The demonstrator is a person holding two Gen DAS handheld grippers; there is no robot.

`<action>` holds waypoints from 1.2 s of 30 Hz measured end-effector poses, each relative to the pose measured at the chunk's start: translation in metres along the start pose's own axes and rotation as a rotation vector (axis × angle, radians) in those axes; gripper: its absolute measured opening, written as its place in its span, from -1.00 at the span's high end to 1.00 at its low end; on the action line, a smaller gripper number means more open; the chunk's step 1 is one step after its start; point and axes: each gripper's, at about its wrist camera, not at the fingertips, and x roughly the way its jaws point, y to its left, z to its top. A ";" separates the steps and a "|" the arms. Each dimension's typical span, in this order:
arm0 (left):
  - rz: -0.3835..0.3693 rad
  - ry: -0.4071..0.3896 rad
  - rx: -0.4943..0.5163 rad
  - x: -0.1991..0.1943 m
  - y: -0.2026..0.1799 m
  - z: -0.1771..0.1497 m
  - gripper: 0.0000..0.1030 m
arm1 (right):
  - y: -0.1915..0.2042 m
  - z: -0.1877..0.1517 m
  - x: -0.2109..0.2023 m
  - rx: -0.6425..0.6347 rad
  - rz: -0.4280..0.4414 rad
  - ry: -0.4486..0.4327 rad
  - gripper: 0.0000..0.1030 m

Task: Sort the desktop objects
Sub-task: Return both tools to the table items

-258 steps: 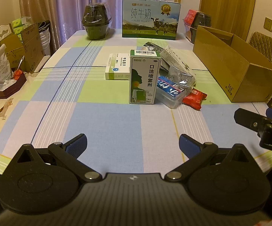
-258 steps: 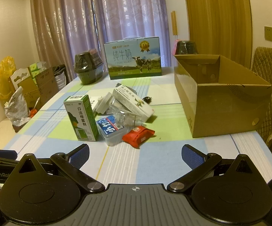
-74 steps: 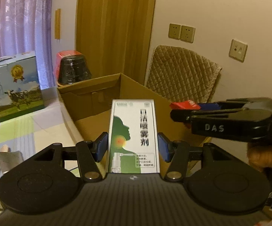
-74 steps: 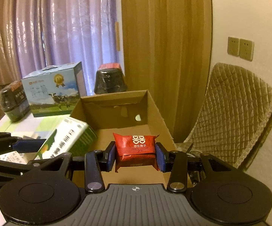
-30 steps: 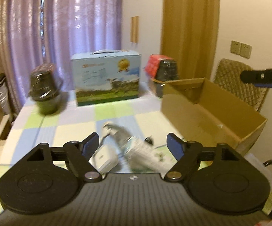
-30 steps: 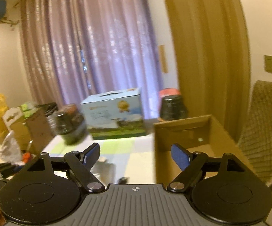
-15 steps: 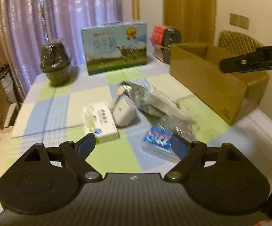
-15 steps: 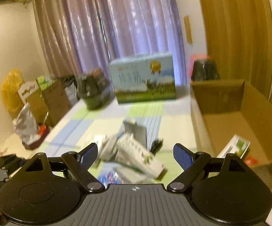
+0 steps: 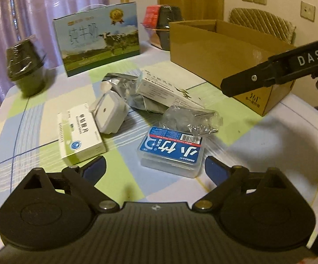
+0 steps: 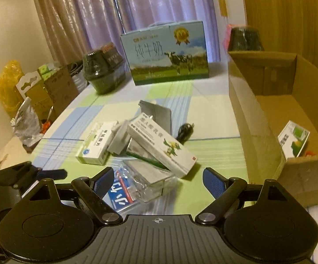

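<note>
Both my grippers are spread wide and empty right now. Left gripper point(image 9: 154, 167) sits low in frame over the blue-label plastic case point(image 9: 171, 154); right gripper point(image 10: 158, 179) hangs above the same clutter. The cardboard box point(image 10: 258, 132) at frame right already holds the green spray carton point(image 10: 293, 140).

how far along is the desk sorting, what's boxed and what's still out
Early. Boxed: the green-and-white spray box, with something red beside it, in the cardboard box. In hand: nothing; left tongs and right tongs are open. Still on the table: blue-labelled case, white medicine box, long white box, white adapter, foil pouch, black cable.
</note>
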 end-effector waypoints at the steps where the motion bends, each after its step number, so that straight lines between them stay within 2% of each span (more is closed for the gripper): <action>1: -0.004 0.011 0.009 0.004 0.000 0.001 -0.84 | -0.001 -0.001 0.002 0.002 -0.001 0.007 -0.66; 9: -0.105 0.051 0.113 0.034 -0.003 0.008 -0.92 | -0.008 -0.002 0.015 0.004 0.000 0.042 -0.67; 12: -0.116 0.074 0.143 0.048 -0.004 0.008 -0.92 | -0.006 -0.003 0.018 -0.009 0.003 0.059 -0.67; 19: -0.165 0.087 0.147 0.068 0.001 0.013 -0.91 | -0.007 -0.004 0.029 0.014 0.025 0.094 -0.68; 22: -0.176 0.093 0.127 0.069 0.003 0.016 -0.74 | -0.005 -0.002 0.034 0.016 0.025 0.102 -0.69; 23: -0.174 0.100 0.121 0.069 0.003 0.016 -0.66 | -0.004 -0.002 0.036 0.018 0.027 0.103 -0.69; 28: -0.143 0.120 0.077 0.059 0.008 0.011 -0.65 | -0.001 -0.001 0.048 0.038 0.037 0.125 -0.69; 32: -0.083 0.154 -0.011 0.041 0.016 0.000 -0.65 | 0.004 -0.003 0.060 0.031 0.017 0.161 -0.69; 36: -0.062 0.169 -0.014 0.027 0.017 -0.009 -0.65 | 0.010 -0.011 0.072 0.001 -0.005 0.209 -0.69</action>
